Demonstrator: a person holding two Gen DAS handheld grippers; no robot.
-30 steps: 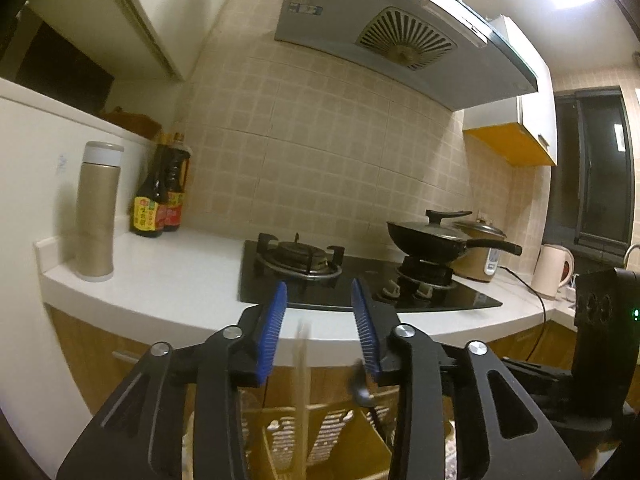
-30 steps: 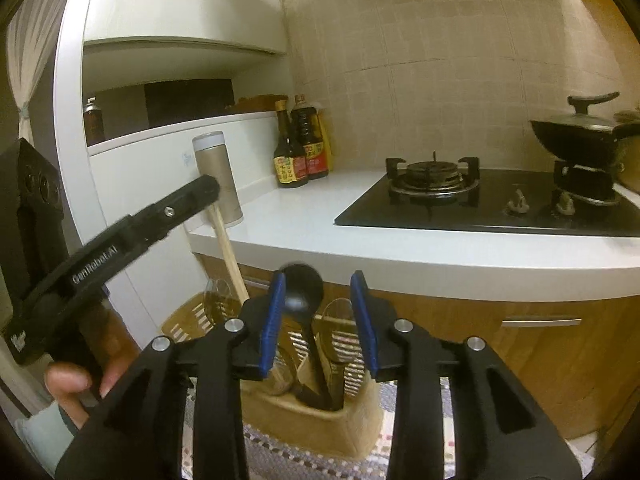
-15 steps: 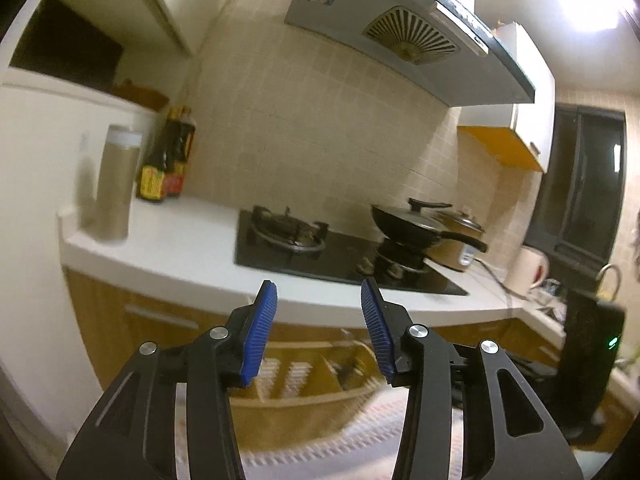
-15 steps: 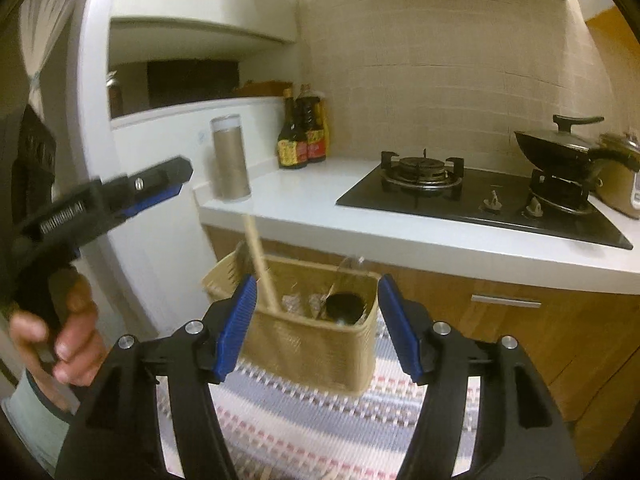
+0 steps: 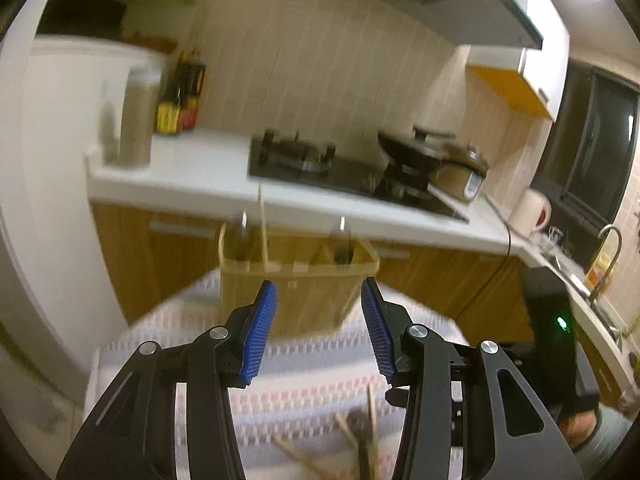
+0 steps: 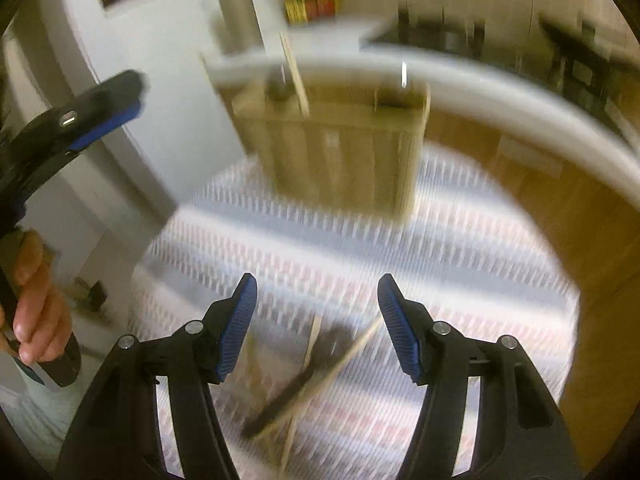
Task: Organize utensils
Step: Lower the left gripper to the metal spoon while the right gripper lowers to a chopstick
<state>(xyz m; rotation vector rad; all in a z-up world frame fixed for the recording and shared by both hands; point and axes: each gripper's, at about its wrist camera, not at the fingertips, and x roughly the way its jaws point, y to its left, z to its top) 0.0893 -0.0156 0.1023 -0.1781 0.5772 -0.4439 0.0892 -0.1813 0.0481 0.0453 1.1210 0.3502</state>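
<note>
A tan woven utensil basket [image 5: 298, 292] stands on a striped cloth [image 5: 304, 392], with a wooden stick and a few handles rising from it. It also shows blurred in the right wrist view [image 6: 340, 148]. Loose utensils, wooden sticks and a dark one [image 6: 304, 380], lie on the cloth [image 6: 360, 248] just beyond my open, empty right gripper [image 6: 318, 324]. They show at the bottom of the left wrist view [image 5: 360, 440]. My left gripper [image 5: 318, 332] is open and empty, in front of the basket. It appears at the left of the right wrist view [image 6: 100, 112].
A white counter [image 5: 192, 188] with a black gas hob [image 5: 340, 172], a wok, a rice cooker, sauce bottles [image 5: 180, 100] and a tall canister [image 5: 138, 120] runs behind. Wooden cabinet fronts [image 5: 440, 280] lie below it. A kettle [image 5: 532, 212] and sink are far right.
Both grippers have pulled back and tilted down from the basket toward the cloth. The right gripper let go of the black ladle and opened wide. The left jaws opened wider.
</note>
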